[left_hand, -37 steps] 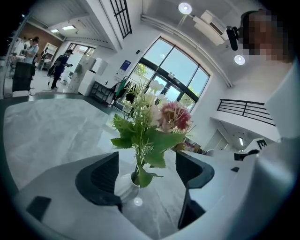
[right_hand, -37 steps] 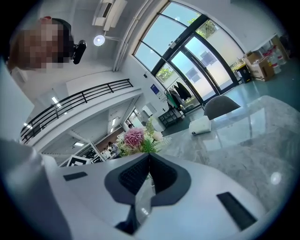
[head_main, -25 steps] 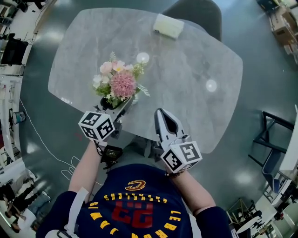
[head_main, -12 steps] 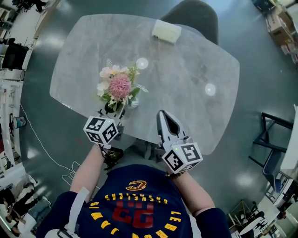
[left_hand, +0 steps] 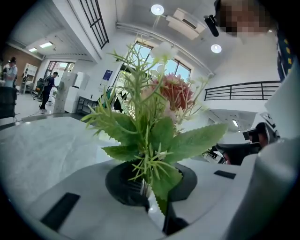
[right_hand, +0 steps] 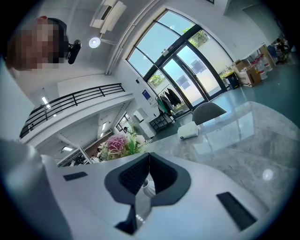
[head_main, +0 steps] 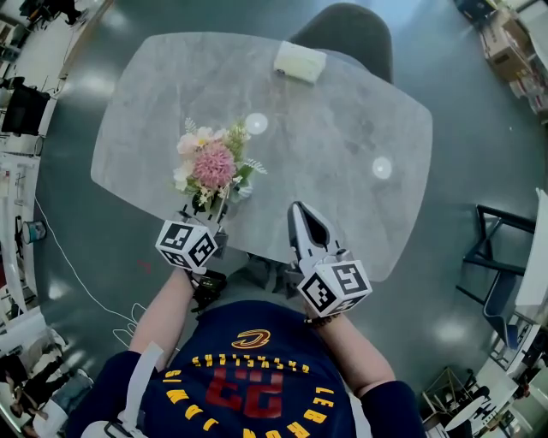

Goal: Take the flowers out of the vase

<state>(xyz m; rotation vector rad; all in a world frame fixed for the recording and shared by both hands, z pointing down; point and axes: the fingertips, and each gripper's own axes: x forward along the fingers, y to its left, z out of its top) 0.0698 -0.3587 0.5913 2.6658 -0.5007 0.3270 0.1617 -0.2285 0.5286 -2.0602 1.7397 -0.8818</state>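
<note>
Left gripper view, left gripper (left_hand: 149,193) jaws closing on flowers (left_hand: 155,137), right gripper (right_hand: 149,159) jaws pressed together

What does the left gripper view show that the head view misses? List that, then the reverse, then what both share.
Only the left gripper view: the green stems of the flowers running down between the closing jaws of the left gripper, plus ceiling lights and a balcony railing.
Only the head view: the right gripper, jaws together, a pale box at the far edge of the table and a dark chair behind it.
Both: the pink-centred flowers, the left gripper and the grey marble table.
</note>
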